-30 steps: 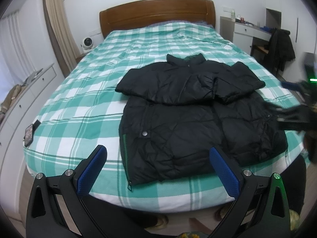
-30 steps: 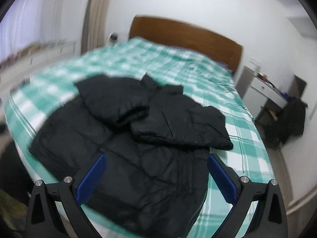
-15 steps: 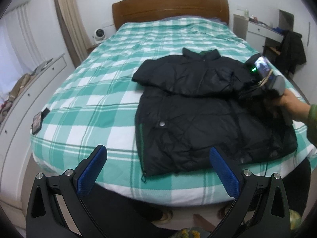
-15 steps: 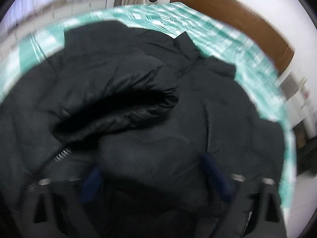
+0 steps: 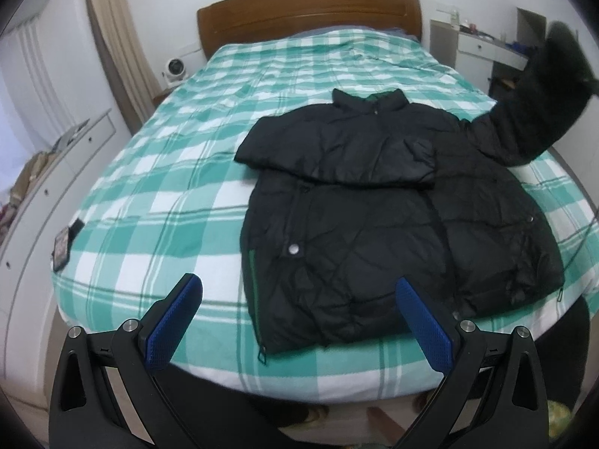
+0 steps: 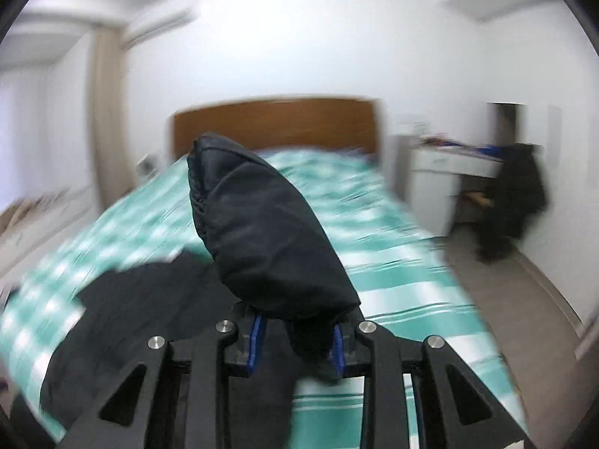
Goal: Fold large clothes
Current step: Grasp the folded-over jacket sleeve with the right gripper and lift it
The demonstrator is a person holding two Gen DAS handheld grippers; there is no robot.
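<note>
A black puffer jacket point(image 5: 374, 202) lies front up on the green-and-white checked bed point(image 5: 157, 172), collar toward the headboard. Its left sleeve is folded across the chest. Its right sleeve point(image 5: 531, 97) is lifted up and out to the right. My right gripper point(image 6: 295, 344) is shut on that sleeve's cuff point(image 6: 262, 232), which stands up in front of the camera. My left gripper point(image 5: 299, 321) is open and empty, hovering off the foot of the bed near the jacket's hem.
A wooden headboard point(image 5: 310, 11) stands at the far end. A white desk point(image 5: 483, 48) with a dark garment over a chair point(image 6: 513, 202) is at the right. White drawers point(image 5: 56, 149) run along the left. A small dark object point(image 5: 61, 247) lies on the bed's left edge.
My right gripper closed on the right sleeve's cuff and lifted it off the jacket, up and to the right. My left gripper stayed open near the foot of the bed.
</note>
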